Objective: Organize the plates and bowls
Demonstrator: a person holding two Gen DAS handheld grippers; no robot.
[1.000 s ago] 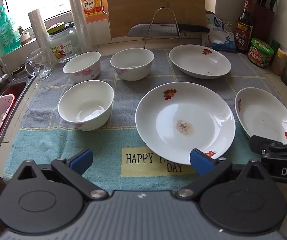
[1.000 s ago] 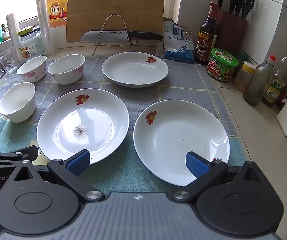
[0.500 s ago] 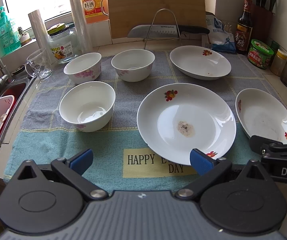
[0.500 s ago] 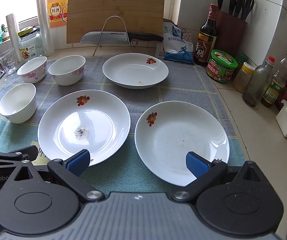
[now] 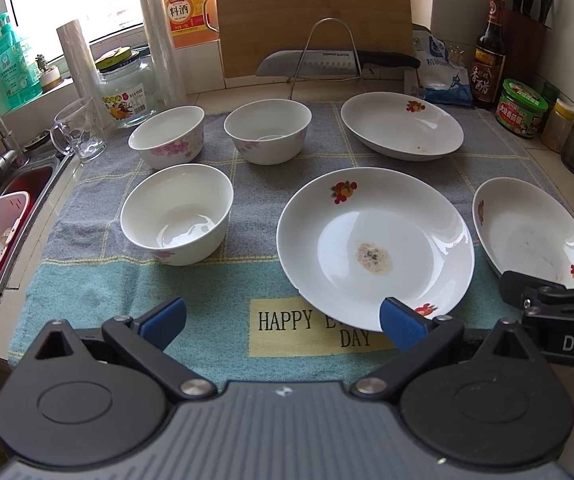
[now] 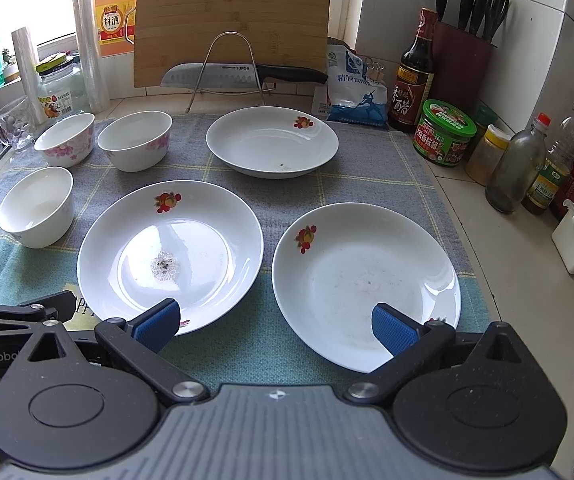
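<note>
- My left gripper [image 5: 283, 320] hangs with its jaws spread wide and nothing between them, low over the near edge of the towel [image 5: 215, 304] printed "HAPPY ... DAY".
- My right gripper [image 6: 273, 326] is likewise spread wide and empty, just beside the left one; part of it shows at the right edge of the left wrist view.
- Just ahead of my left gripper's right finger lies the middle plate [image 5: 375, 248], with a greyish smear of residue in its centre; its near rim sits right behind that blue pad.
- Ahead and to the left of my left gripper stands the near bowl [image 5: 177, 214], upright, apart from the plate.
- Farther ahead, two pink-flowered bowls [image 5: 167, 136] and [image 5: 267, 130] stand side by side, close but not touching.
- Directly ahead of my right gripper's right finger lies the right plate [image 6: 367, 280], faintly speckled; the middle plate is ahead of its left finger, the two plates near each other with a strip of towel between.
- Far ahead of both grippers rests the back plate [image 6: 273, 142], with a small crumb spot inside.
- Beyond it, a knife [image 6: 243, 74] lies across a wire rack [image 6: 231, 68] before a cutting board [image 6: 233, 20].
</note>
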